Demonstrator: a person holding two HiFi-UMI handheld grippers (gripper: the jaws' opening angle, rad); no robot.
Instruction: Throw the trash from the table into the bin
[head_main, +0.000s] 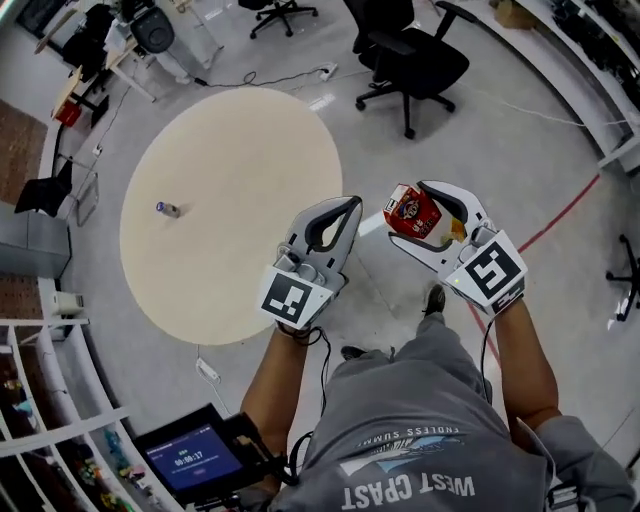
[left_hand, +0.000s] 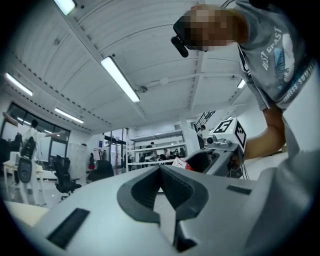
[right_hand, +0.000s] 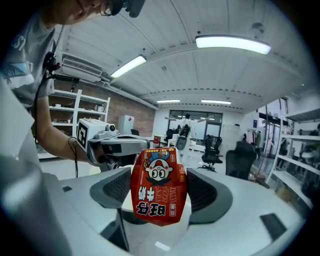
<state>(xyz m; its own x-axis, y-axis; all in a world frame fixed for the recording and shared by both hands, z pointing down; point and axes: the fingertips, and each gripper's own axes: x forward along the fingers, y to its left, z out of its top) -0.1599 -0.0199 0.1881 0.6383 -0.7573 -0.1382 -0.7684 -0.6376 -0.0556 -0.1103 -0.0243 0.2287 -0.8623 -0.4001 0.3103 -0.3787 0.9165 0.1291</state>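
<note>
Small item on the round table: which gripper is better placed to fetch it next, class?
Left. The left gripper is empty and nearer the small item; the right gripper is shut on a red snack packet.

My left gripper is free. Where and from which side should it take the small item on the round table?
Likely from above, jaws across the short width of the small item, at its middle: it seems to lie flat on the round table, slightly elongated. The left gripper is shut, so open it first.
</note>
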